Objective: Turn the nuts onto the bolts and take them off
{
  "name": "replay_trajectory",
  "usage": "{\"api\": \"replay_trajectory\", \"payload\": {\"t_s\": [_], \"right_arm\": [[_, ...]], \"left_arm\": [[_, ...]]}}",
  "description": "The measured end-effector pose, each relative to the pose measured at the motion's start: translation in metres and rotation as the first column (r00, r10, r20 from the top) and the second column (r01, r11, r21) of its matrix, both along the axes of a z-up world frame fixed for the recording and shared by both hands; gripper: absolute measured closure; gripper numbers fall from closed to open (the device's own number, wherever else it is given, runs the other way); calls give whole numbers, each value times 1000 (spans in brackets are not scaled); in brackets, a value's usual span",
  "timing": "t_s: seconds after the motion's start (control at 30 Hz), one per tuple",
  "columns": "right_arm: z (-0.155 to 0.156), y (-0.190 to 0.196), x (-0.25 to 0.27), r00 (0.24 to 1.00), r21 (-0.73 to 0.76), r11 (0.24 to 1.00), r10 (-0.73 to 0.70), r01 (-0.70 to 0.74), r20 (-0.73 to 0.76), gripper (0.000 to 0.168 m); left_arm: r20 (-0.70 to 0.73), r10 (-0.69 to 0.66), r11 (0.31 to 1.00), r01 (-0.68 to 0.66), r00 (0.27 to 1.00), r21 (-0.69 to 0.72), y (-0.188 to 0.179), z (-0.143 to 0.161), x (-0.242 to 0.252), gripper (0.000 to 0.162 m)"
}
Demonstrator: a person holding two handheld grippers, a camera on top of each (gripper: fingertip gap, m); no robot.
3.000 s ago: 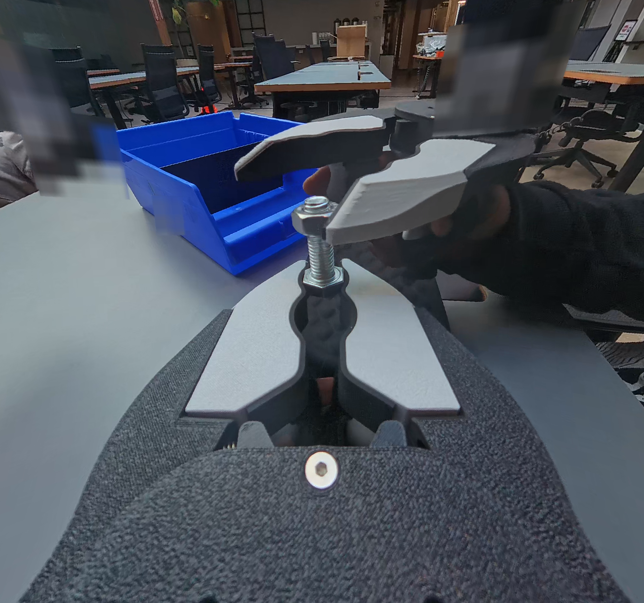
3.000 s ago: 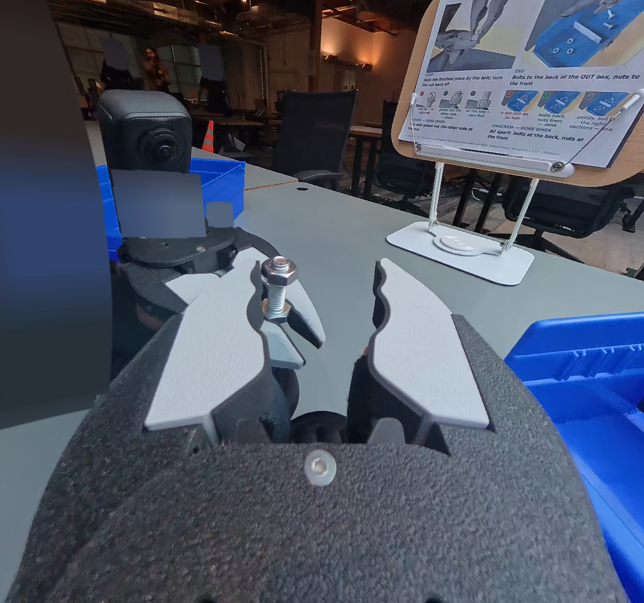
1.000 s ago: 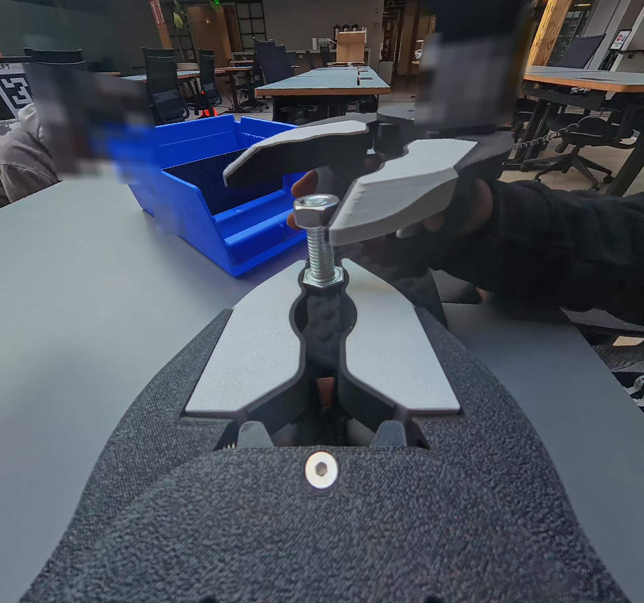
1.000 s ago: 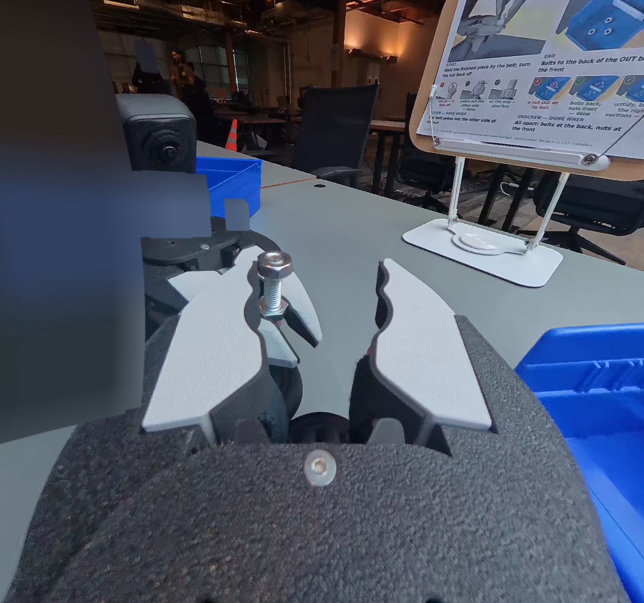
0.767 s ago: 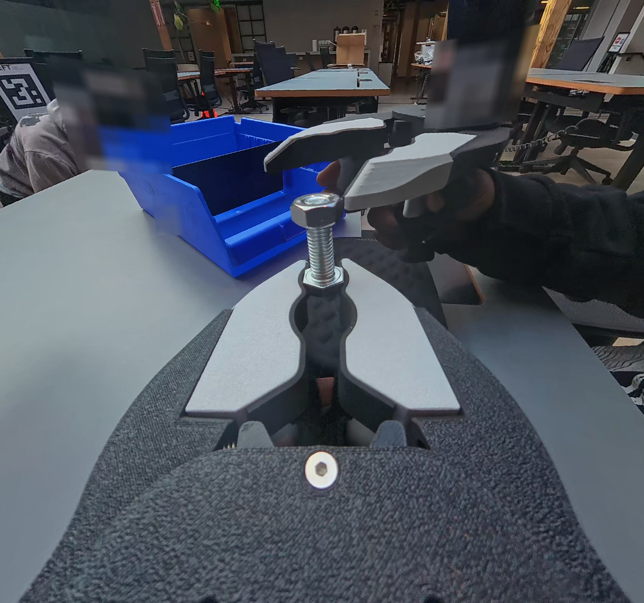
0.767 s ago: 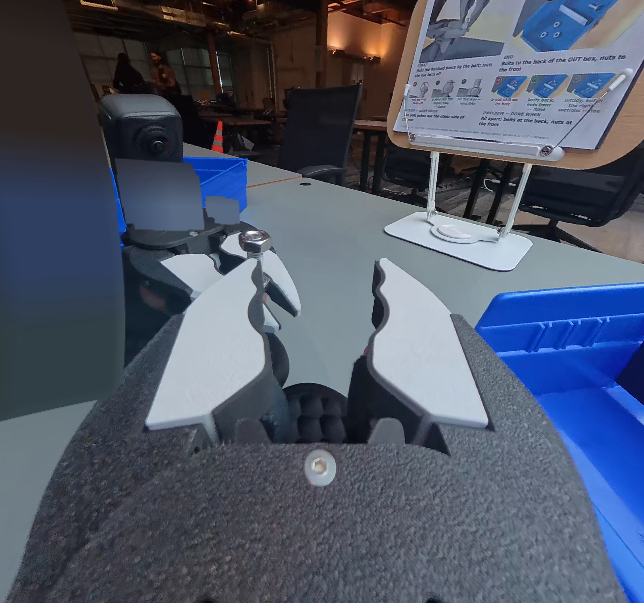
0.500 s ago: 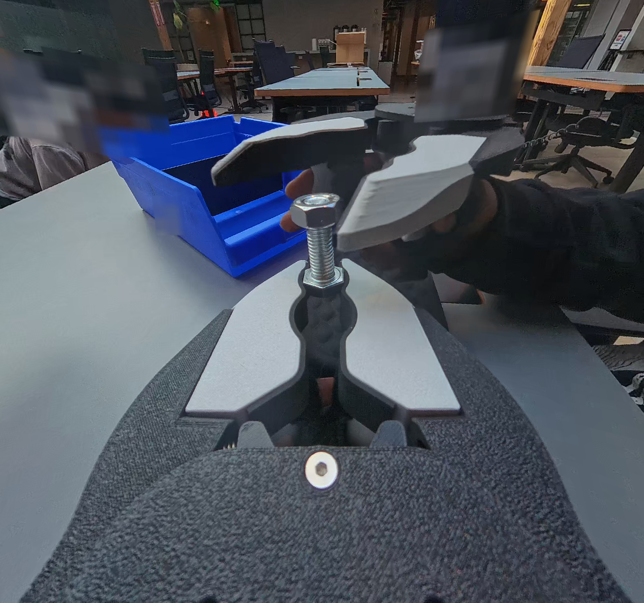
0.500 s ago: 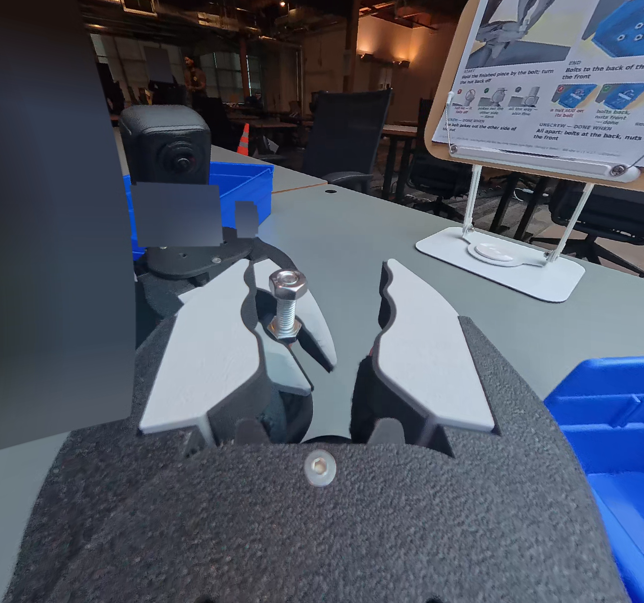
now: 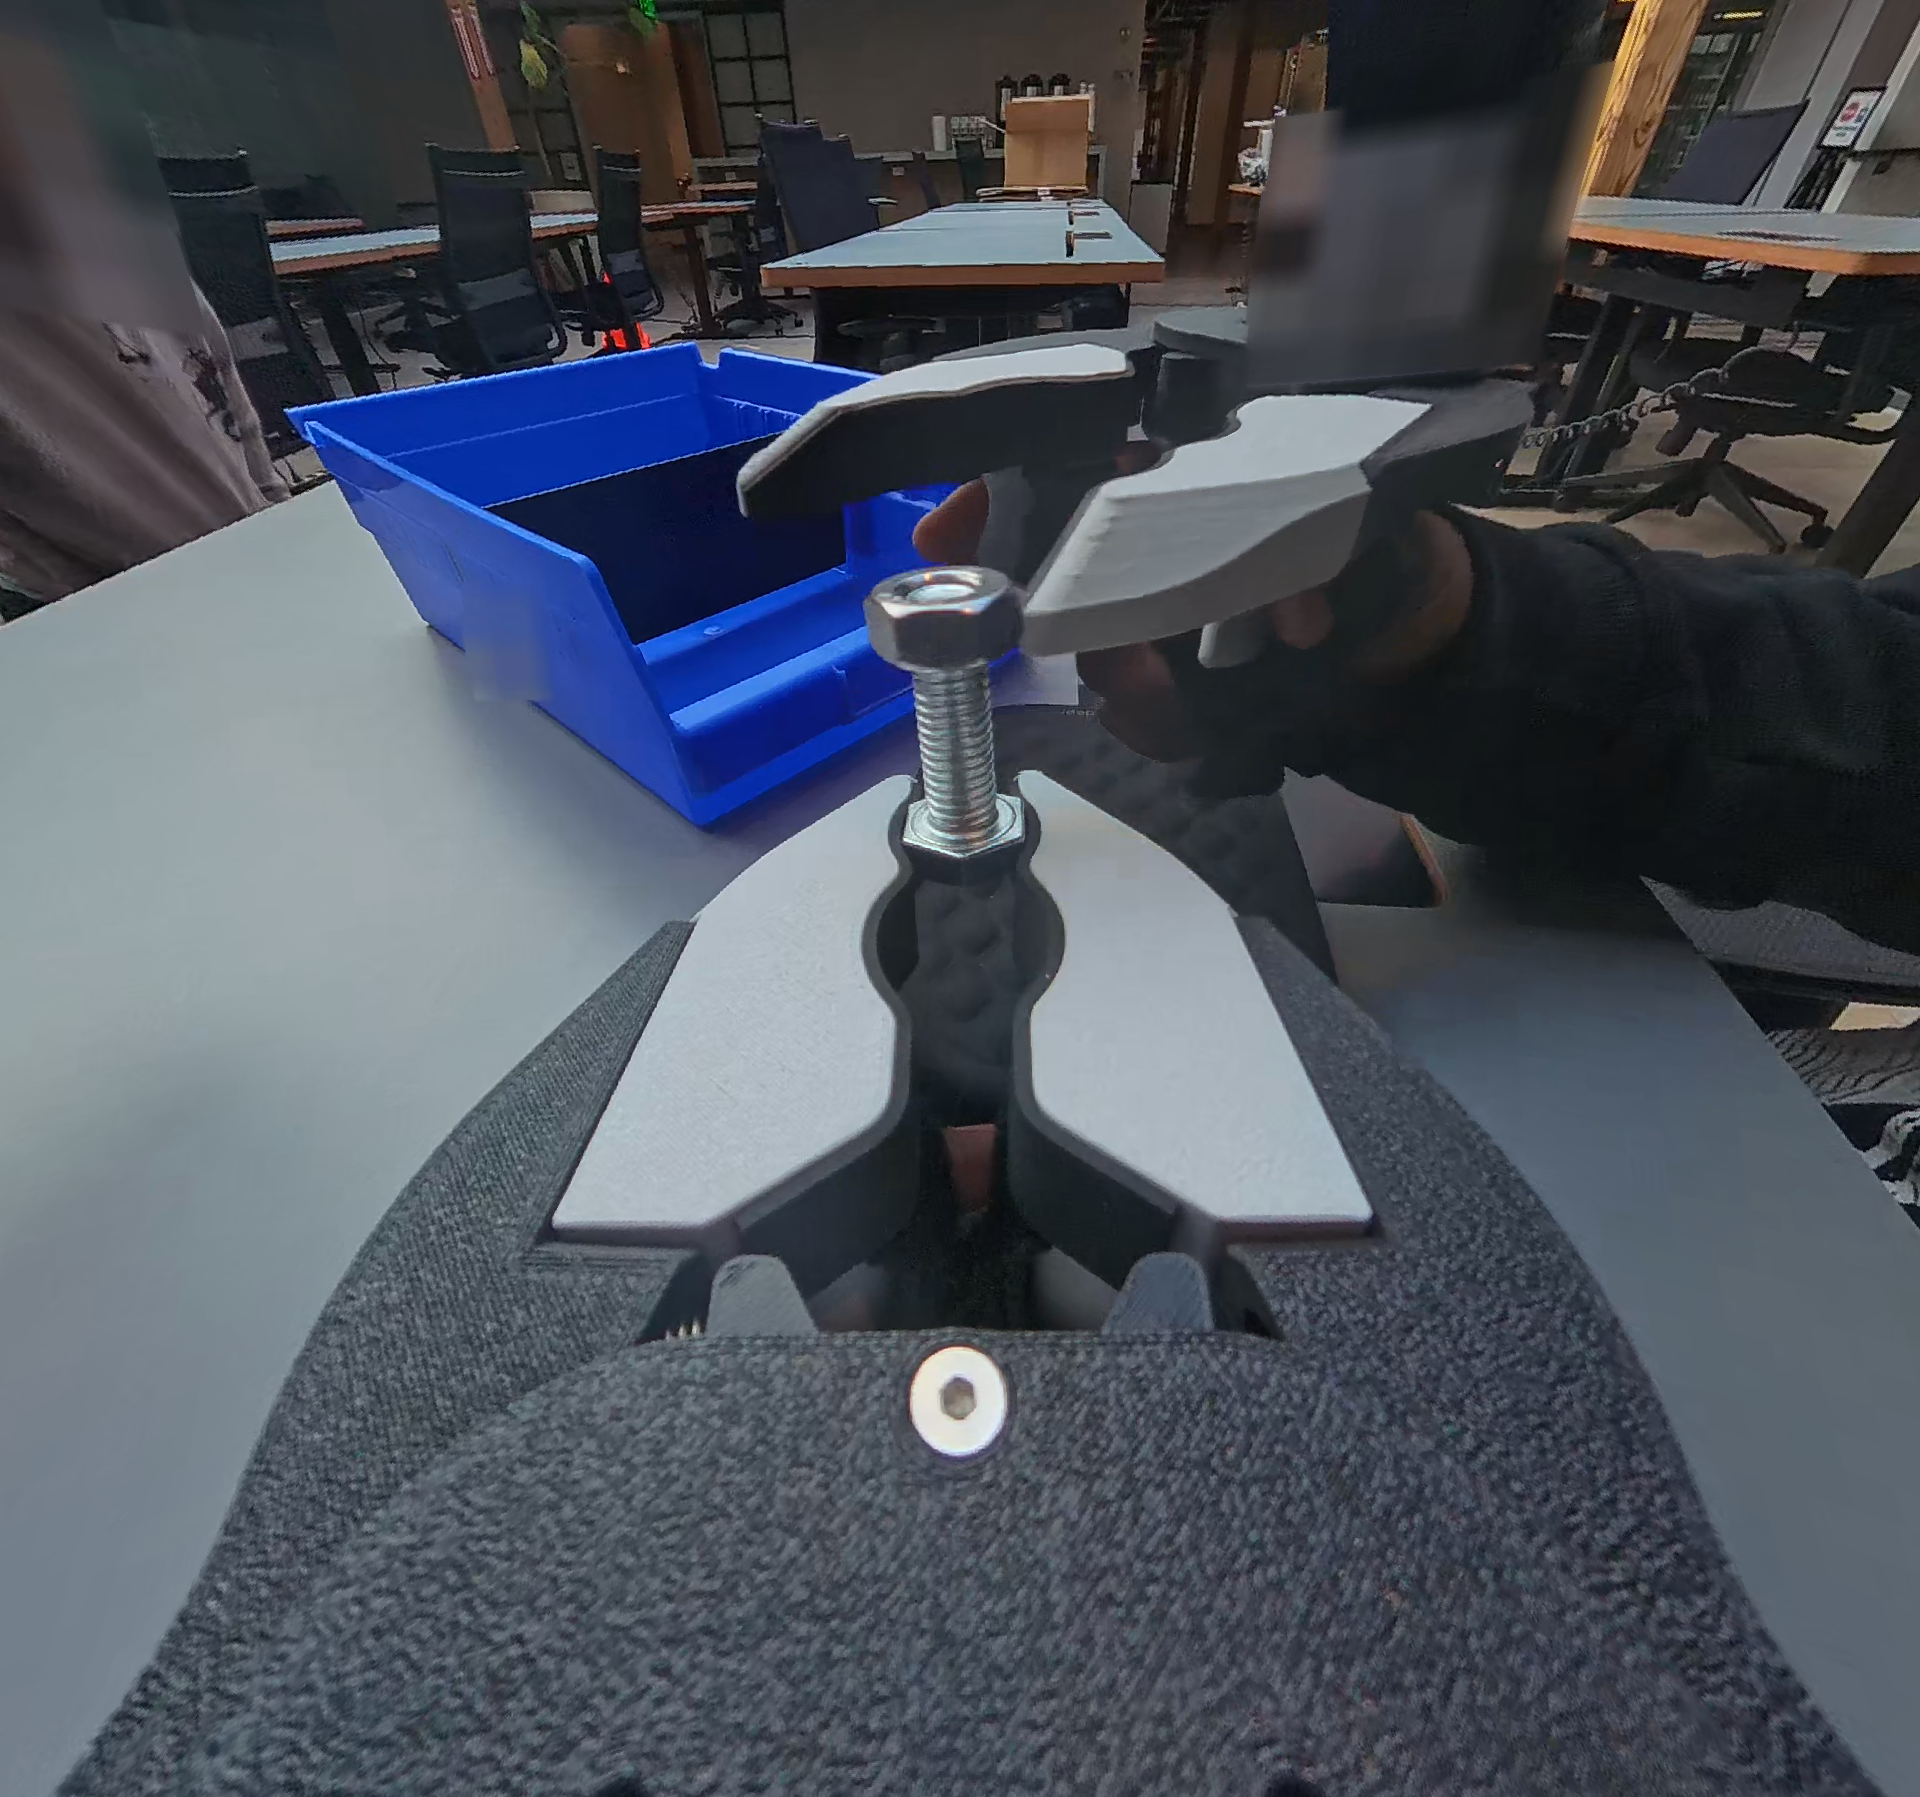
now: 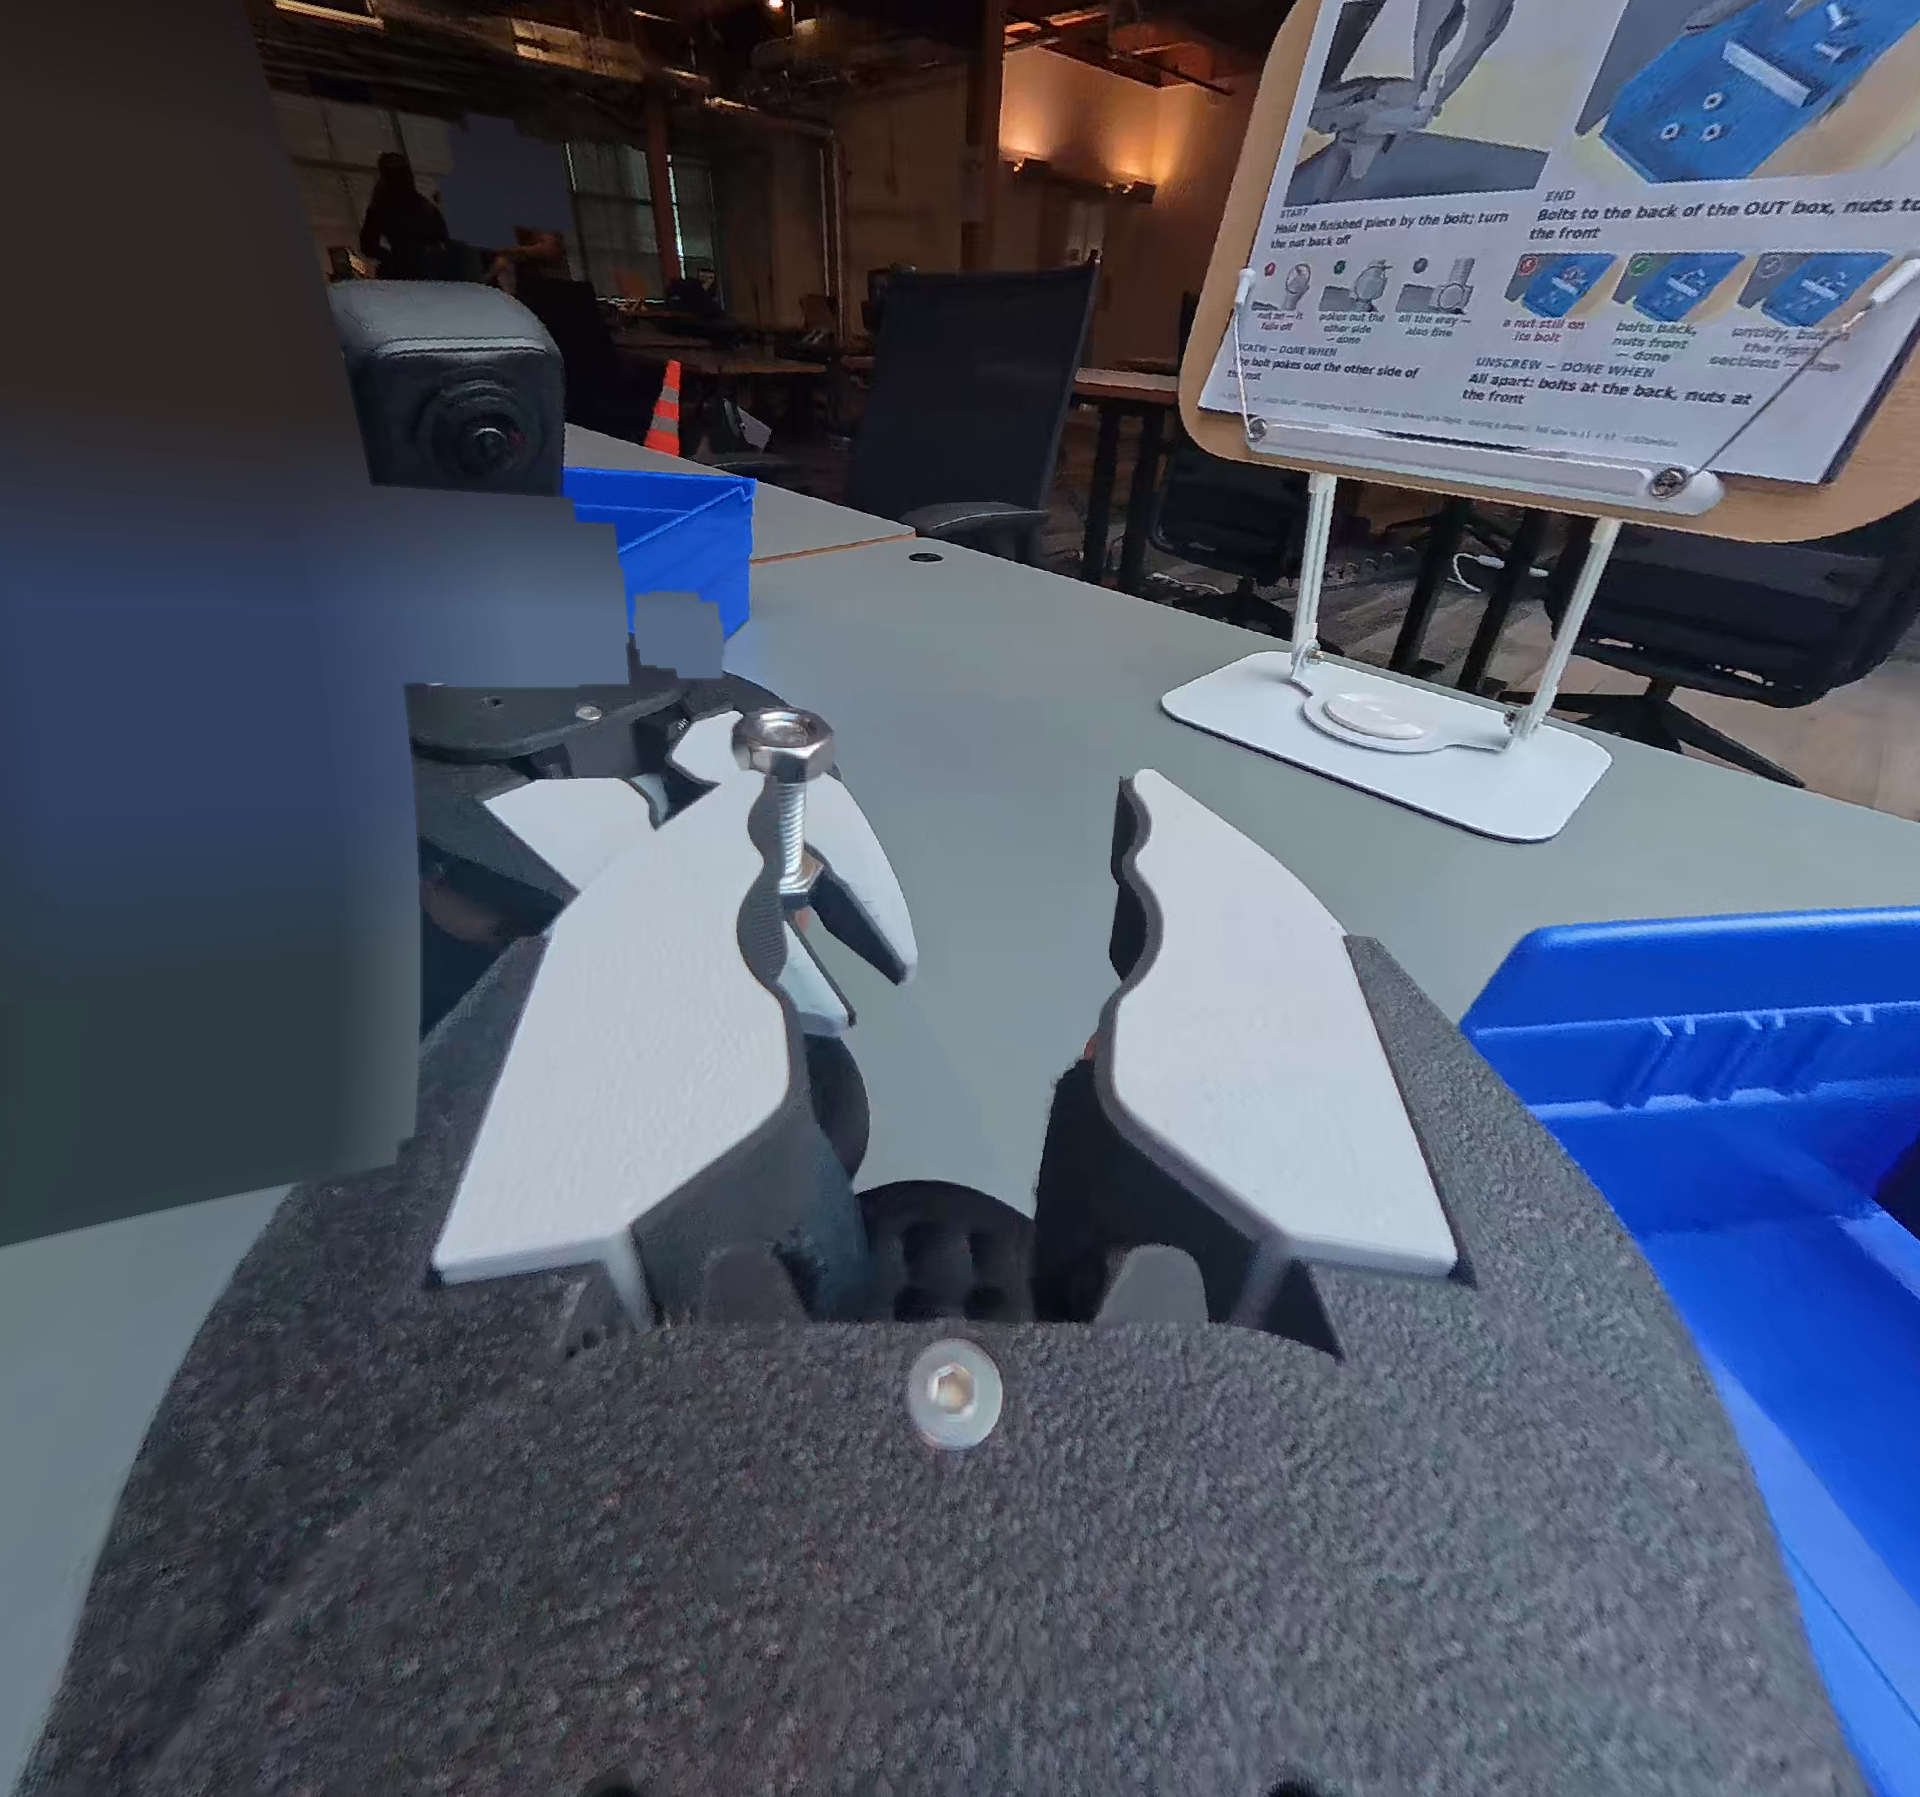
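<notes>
**Status: nut at the tip of the bolt, right tool not yet closed on it**

Compared with half a second ago, the right tool [image 9: 883, 542] has shifted toward the right side of the left wrist view, so that the bolt now lies beside its left finger, not between the two fingers. The left tool [image 9: 961, 838] has not changed its hold.

**Left tool.** Its fingers are pressed together on the hex head of the bolt [image 9: 958, 760]. The bolt stands upright above the fingertips, threaded end up, over the grey table [image 9: 260, 812].

**Nut.** The nut [image 9: 943, 617] sits at the very top of the thread. Most of the thread below it is bare. Whether the nut is being run on or off cannot be read from the pictures.

**Right tool.** Its fingers are spread and hold nothing. In the right wrist view the right tool [image 10: 935, 854] has the nut [image 10: 781, 742] just beside its left finger [image 10: 644, 999]; contact cannot be confirmed.

**Done so far.** The bolt is secured and the nut is engaged on only the last turns of thread, as far as can be judged.

**Left to do.** The right tool must close on the nut and turn it, either down the thread or clear of it. A blue bin [image 9: 582, 552] stands on the table behind the bolt; the visible part of its interior shows no parts. A second blue bin [image 10: 1714, 1176] lies at the right, near a stand with an instruction sheet [image 10: 1558, 189].
</notes>
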State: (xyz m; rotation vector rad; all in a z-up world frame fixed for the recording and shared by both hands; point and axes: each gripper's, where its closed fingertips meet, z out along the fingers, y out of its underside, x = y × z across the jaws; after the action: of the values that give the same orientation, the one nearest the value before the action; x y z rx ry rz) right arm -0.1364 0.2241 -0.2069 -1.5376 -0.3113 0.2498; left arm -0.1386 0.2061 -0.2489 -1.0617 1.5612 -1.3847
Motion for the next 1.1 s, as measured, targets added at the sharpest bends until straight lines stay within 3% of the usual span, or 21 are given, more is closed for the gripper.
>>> {"api": "replay_trajectory", "payload": {"t_s": [0.2,0.53,0.97,1.1], "right_arm": [[5,-4,-2,999,20,999,35,-34,-38,105],[6,29,-32,997,9,997,74,-74,-3,101],[2,0,2,1000,-1,1000,-3,3,8,106],[7,-1,-5,999,23,999,49,-49,-10,103]], "left_arm": [[0,0,1000,0,1000,1,0,0,0,149],[3,-1,1000,1,1000,2,0,0,0,149],[1,1,1000,-1,1000,-1,0,0,0,149],[0,0,1000,0,1000,0,0,0,0,149]]}}
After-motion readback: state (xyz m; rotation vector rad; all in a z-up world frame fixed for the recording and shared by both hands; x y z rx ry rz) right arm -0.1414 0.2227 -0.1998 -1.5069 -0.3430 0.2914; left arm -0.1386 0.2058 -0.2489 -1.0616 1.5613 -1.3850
